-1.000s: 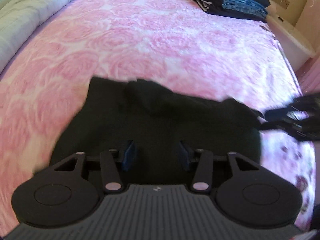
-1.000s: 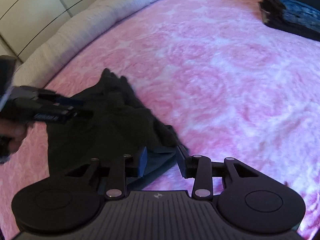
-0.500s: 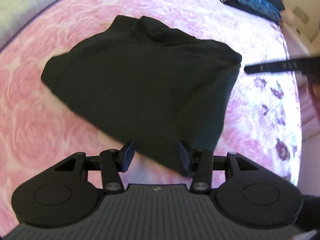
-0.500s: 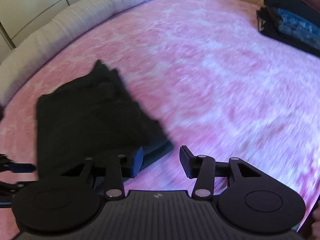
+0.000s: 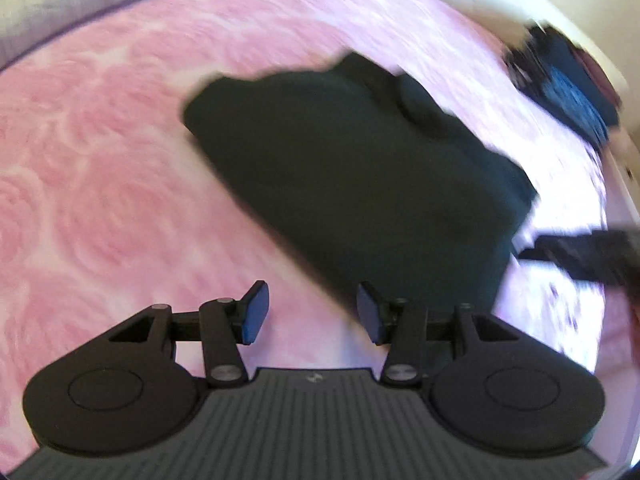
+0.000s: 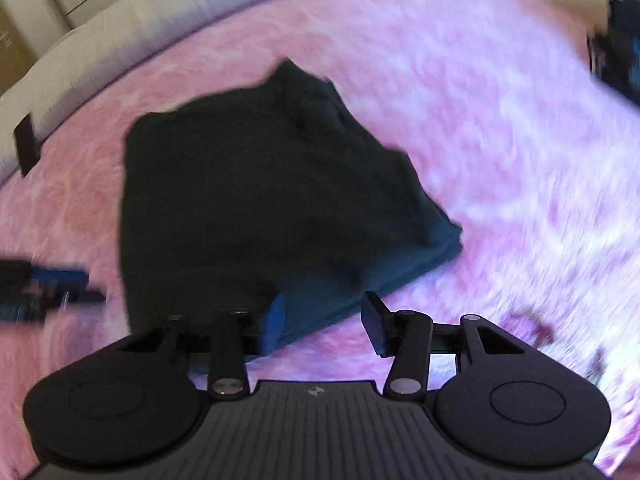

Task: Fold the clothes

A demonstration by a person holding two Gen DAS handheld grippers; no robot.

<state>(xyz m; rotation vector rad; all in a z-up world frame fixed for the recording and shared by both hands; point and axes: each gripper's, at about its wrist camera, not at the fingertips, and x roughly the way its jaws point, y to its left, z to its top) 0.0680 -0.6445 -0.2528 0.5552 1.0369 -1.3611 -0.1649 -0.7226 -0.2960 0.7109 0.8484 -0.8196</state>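
The dark garment [image 5: 360, 184] lies folded into a compact bundle on the pink rose-patterned bed cover [image 5: 100, 184], out in the open middle of the bed, and neither tool has hold of it. The left gripper [image 5: 310, 312] hangs over the near edge with its fingers [image 5: 254, 312] parted and nothing between them but pink cover; only the tip of the bundle's near corner reaches toward the right-hand finger. The right gripper [image 6: 326, 320] sits just over the opposite near edge, its fingers [image 6: 274, 320] spread apart with that edge lying between them, yet they do not seem to be pressing on it. To my eye it has been set down flat like this so the fold can settle, with both tools let go and standing off to either side. From the left wrist camera the bundle's long axis runs on a diagonal, from upper left down to lower right; its lumpy, bunched end points away toward the far side of the bed, and the flatter, cleaner folded edge faces the person. A stack of other folded clothes [image 5: 568, 92] sits well apart at the far corner, which looks like the place finished pieces go.
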